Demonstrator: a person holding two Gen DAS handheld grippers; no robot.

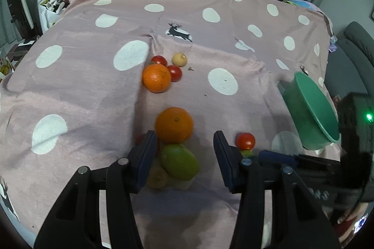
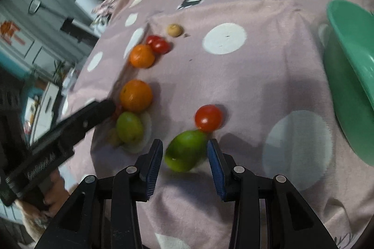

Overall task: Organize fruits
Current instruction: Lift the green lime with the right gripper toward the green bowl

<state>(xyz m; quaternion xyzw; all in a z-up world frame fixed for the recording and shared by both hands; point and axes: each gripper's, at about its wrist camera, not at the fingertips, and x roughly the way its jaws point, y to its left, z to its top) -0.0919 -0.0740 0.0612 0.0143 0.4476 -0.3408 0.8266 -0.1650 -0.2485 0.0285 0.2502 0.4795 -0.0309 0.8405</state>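
Note:
Fruits lie on a pink dotted cloth [image 1: 93,90]. My left gripper [image 1: 185,139] is open, its jaws either side of a green lime [image 1: 179,161] with an orange [image 1: 174,125] just beyond. A second lime [image 2: 185,151] lies between the open jaws of my right gripper [image 2: 184,148], with a red tomato [image 2: 208,117] just beyond; the jaws do not clearly touch it. Farther off lie another orange [image 1: 156,77], two tomatoes [image 1: 174,72] and a small beige fruit [image 1: 179,59]. A green bowl [image 1: 313,113] stands tilted at the right.
A small yellowish fruit [image 1: 157,176] lies by the left finger. The cloth has folds and a raised ridge [image 1: 145,57] left of the fruits. The left gripper shows in the right wrist view [image 2: 70,129]. Room clutter lies beyond the cloth's left edge.

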